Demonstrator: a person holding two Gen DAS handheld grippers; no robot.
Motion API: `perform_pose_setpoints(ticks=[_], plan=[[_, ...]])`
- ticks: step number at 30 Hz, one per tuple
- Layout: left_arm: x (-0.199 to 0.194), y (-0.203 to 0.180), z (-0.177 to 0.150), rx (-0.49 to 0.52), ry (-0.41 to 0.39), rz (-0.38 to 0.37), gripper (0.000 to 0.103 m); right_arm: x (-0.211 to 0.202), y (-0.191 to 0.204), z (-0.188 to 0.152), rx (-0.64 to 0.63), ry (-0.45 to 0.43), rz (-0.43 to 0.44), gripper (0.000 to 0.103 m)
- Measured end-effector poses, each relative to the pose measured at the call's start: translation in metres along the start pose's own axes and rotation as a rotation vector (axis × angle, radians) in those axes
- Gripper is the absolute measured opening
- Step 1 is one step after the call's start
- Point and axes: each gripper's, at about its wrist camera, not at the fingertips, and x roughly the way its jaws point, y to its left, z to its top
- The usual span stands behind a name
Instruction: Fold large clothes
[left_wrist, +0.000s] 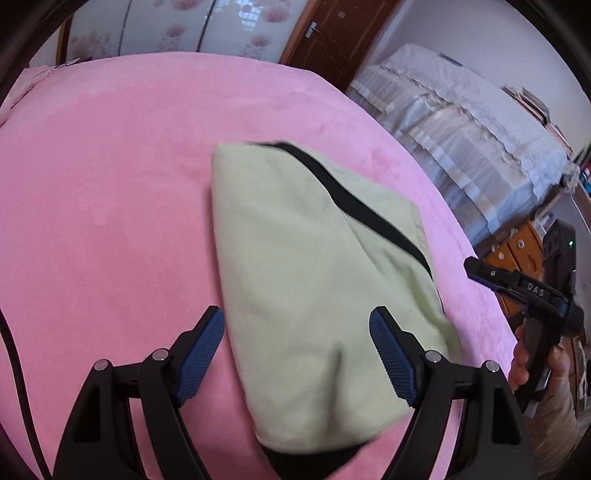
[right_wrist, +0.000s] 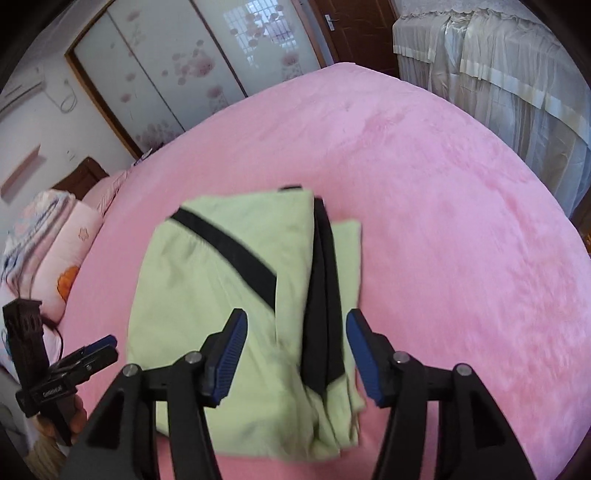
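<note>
**Folded garment on bed — both tools released and above it**

Nearest the lens, the left gripper (left_wrist: 297, 354) stood with its jaws spread wide and nothing between the pads; the near end of the garment (left_wrist: 314, 295) lay below the gap, not pinched. The right gripper (right_wrist: 295, 354) was likewise parted, its blue pads clear of the cloth, straddling the black side panel from above.

The garment, pale green with a black stripe (right_wrist: 229, 247), lay as a compact folded stack on the pink bedspread (right_wrist: 443, 221), directly ahead of and beneath both tools. Its long axis ran away from the grippers, near end towards the person. Layered edges showed along its right side in the right wrist view — that side was closer to the right hand, the smooth folded side to the left.

Judgement: the fold looked near complete; any further halving would take the near end away along that axis.

Beyond stood a wardrobe (right_wrist: 166, 74) and a lace-covered cabinet (left_wrist: 461, 122).
</note>
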Motion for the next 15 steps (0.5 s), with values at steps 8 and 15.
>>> perform_pose_setpoints(ticks=[8,15], plan=[[0.059,0.023,0.043,-0.073,0.051,0.071,0.08,0.075,-0.008,0.046,0.121,0.056,0.065,0.056],[0.075,0.019,0.037,-0.075,0.046,0.084,0.079,0.09,0.002,0.045,0.003,0.067,-0.021,0.003]])
